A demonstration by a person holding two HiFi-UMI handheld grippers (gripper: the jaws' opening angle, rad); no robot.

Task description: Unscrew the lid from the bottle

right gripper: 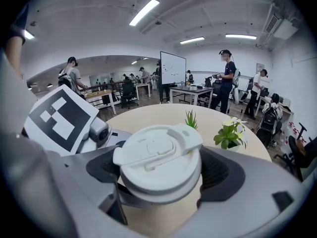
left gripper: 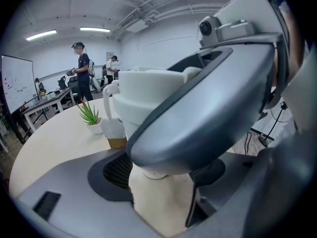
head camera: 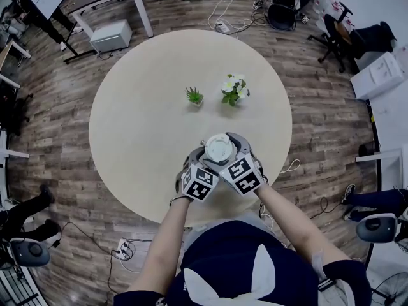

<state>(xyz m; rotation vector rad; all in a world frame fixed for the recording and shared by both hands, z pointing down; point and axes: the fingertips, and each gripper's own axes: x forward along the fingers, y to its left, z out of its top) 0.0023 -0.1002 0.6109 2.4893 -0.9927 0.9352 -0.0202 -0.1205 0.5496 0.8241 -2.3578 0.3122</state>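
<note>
The round tabletop (head camera: 140,139) is pale. A small spiky plant (head camera: 194,95) and a flower pot (head camera: 234,89) stand close together on it.

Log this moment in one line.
left tool: shut on bottle | right tool: shut on lid | lid: on

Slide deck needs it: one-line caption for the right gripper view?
Right gripper closed on the white lid of the bottle; a succulent and a flowering plant behind on the round table.
</note>
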